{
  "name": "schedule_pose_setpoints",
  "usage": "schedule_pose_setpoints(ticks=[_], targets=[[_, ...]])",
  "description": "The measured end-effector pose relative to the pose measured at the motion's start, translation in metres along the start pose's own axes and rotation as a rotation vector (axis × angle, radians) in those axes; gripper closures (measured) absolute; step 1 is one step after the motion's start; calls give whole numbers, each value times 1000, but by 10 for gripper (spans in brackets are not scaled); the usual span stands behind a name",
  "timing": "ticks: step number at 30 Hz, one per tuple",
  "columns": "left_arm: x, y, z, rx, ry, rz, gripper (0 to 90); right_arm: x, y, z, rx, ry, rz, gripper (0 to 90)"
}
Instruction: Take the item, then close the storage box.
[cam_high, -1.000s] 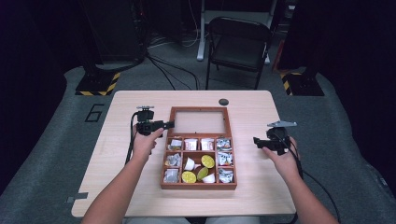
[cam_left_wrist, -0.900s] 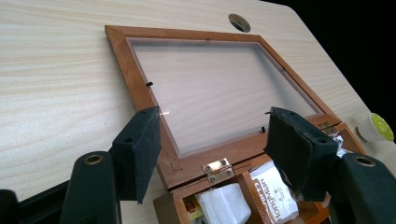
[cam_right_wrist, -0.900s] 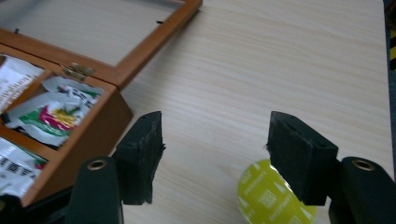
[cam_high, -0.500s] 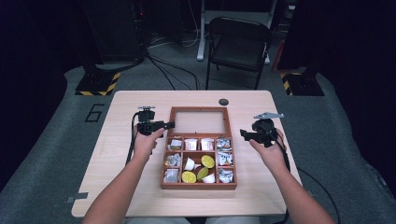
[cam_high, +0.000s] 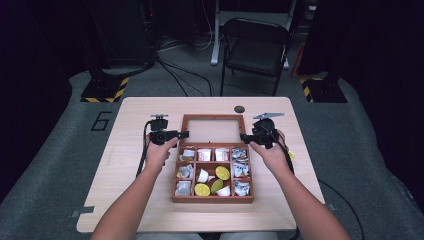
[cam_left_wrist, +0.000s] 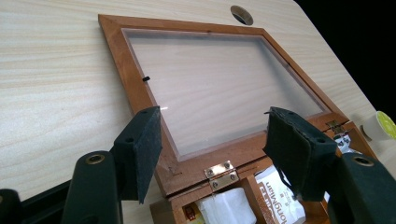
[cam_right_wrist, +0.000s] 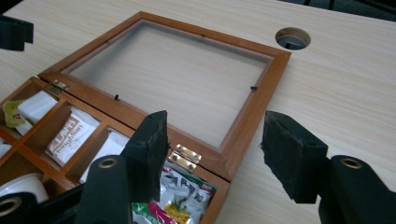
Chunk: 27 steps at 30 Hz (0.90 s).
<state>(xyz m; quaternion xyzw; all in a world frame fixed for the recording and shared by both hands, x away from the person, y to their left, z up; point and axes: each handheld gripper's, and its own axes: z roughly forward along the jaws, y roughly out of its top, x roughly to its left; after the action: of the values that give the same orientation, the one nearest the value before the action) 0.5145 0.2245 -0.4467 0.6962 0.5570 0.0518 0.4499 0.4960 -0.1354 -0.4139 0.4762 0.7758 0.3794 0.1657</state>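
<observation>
Here the wooden tea box (cam_high: 212, 172) sits in the middle of the desk (cam_high: 125, 150), its glass-paned lid (cam_high: 213, 129) thrown fully back and lying flat on the desk behind the compartments. The lid is a reddish-brown frame around a clear pane, joined to the box by two small brass hinges (cam_left_wrist: 219, 173); the desk's grain shows through the pane.

The left tongs (cam_high: 184, 134) are held at the lid's left near corner, jaws apart, gripping nothing; in the left gripper view they straddle the lid frame and hinge without touching. The right tongs (cam_high: 245, 136) are at the lid's right near corner, jaws also apart and empty, one jaw over the hinge and the other over bare desk in the right gripper view.

The desk is pale wood with a round cable hole (cam_high: 239, 109) just behind the lid. It stands on grey carpet; a black folding chair (cam_high: 255, 47) faces it from the far side, and yellow-and-black striped bases (cam_high: 102, 92) sit to either side in a dark room.

The box is split into a grid of compartments. The back row holds white paper sachets (cam_high: 205, 154), the side columns hold silvery foil packets (cam_high: 240, 170), and the middle holds small white cups with yellow-green lids (cam_high: 222, 173). Another such cup (cam_left_wrist: 384, 125) rests on the desk to the right of the box.
</observation>
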Motion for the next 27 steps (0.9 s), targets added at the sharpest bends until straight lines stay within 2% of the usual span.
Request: schedule_pose_setpoints(ticks=[12, 27], targets=[[8, 0, 11, 13, 18, -21, 360, -4, 10, 21, 29, 7, 25, 376], [13, -5, 30, 35, 38, -32, 353, -11, 2, 53, 101, 5, 96, 357]])
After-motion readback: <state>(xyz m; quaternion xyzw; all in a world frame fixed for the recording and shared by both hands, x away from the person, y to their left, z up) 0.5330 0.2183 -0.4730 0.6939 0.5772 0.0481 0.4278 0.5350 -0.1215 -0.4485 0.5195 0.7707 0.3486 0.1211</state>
